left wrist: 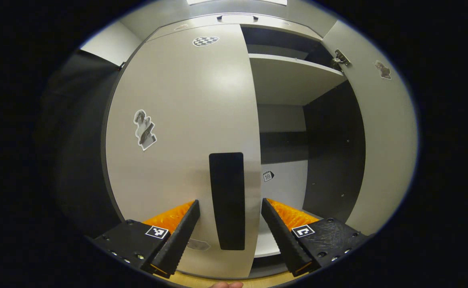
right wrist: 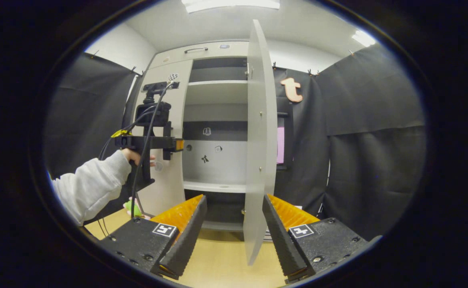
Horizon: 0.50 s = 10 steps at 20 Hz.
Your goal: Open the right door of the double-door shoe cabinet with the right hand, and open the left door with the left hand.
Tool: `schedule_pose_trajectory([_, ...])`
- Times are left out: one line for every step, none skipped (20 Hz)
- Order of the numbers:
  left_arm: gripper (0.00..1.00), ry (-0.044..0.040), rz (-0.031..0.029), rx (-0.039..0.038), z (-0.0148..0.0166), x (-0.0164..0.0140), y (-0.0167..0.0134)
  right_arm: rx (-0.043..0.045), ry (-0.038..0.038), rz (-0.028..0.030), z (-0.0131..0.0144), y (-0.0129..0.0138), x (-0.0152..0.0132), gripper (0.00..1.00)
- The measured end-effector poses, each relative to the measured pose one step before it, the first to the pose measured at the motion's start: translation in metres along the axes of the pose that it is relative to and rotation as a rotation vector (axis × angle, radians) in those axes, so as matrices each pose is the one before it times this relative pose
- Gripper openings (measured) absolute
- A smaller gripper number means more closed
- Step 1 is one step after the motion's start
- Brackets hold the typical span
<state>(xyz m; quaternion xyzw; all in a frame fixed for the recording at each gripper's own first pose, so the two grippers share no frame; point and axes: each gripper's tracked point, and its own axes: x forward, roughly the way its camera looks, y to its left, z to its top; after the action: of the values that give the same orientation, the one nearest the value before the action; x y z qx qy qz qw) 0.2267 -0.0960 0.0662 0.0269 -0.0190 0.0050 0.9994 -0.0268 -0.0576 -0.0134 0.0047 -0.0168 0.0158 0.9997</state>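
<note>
Half the job looks done: right door (right wrist: 260, 140) stands swung wide with the right gripper (right wrist: 234, 236) spread and empty before it, while the left door (left wrist: 185, 140) remains closed, its handle (left wrist: 227, 200) between the left gripper (left wrist: 229, 236)'s spread, unclosed fingers.

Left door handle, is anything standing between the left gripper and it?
Nothing visible does. The left gripper faces the tall black handle on the closed pale grey left door, jaws open to either side of it. The pale grey right door already stands open.
</note>
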Motion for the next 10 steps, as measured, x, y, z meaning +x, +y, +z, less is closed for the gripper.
schedule_pose_trajectory([0.96, 0.00287, -0.00943, -0.00365, -0.00155, 0.00154, -0.00097, 0.00119, 0.00054, 0.00053, 0.00072, -0.00044, 0.00187, 0.88])
schedule_pose_trajectory([0.92, 0.00614, -0.01686, -0.0055, 0.00058, -0.00395, -0.00335, 0.00206, 0.0011, 0.0018, -0.00189, 0.00163, -0.00221, 0.88])
schedule_pose_trajectory([0.87, -0.00036, -0.02084, -0.0124, -0.00345, 0.00296, -0.00247, 0.00119, 0.00055, 0.00232, -0.00005, 0.00048, 0.00035, 0.88])
schedule_pose_trajectory([0.58, 0.00039, 0.00467, -0.00158, 0.00165, -0.00577, 0.0023, 0.00034, 0.00071, 0.00075, 0.00008, -0.00012, 0.00066, 0.88])
schedule_pose_trajectory([0.63, -0.00292, -0.00404, -0.01925, -0.00123, 0.00381, 0.00214, 0.00013, 0.00193, 0.0008, -0.00011, 0.00012, 0.00047, 0.9])
schedule_pose_trajectory([0.35, 0.0049, -0.01189, -0.02314, -0.00086, -0.00197, 0.00098, -0.0006, 0.00171, 0.00139, -0.00066, 0.00022, 0.00012, 0.88])
schedule_pose_trajectory([0.31, 0.006, -0.00929, -0.01616, -0.00061, 0.00195, 0.00055, -0.00197, 0.00274, -0.00057, -0.00005, -0.00012, 0.0002, 0.88])
schedule_pose_trajectory([0.21, 0.00964, -0.00949, -0.00773, -0.00055, -0.00229, 0.00065, -0.00329, 0.002, -0.00052, -0.00024, -0.00023, -0.00028, 0.88])
schedule_pose_trajectory([0.14, 0.00564, -0.00683, 0.00511, -0.00018, -0.00003, -0.00065, -0.00301, 0.00229, -0.00324, 0.00021, -0.0003, -0.00014, 0.88])
schedule_pose_trajectory([0.07, 0.00389, -0.00747, 0.01308, -0.00023, -0.00188, 0.00027, -0.00203, 0.003, -0.00059, -0.00096, 0.00043, 0.0, 0.88])
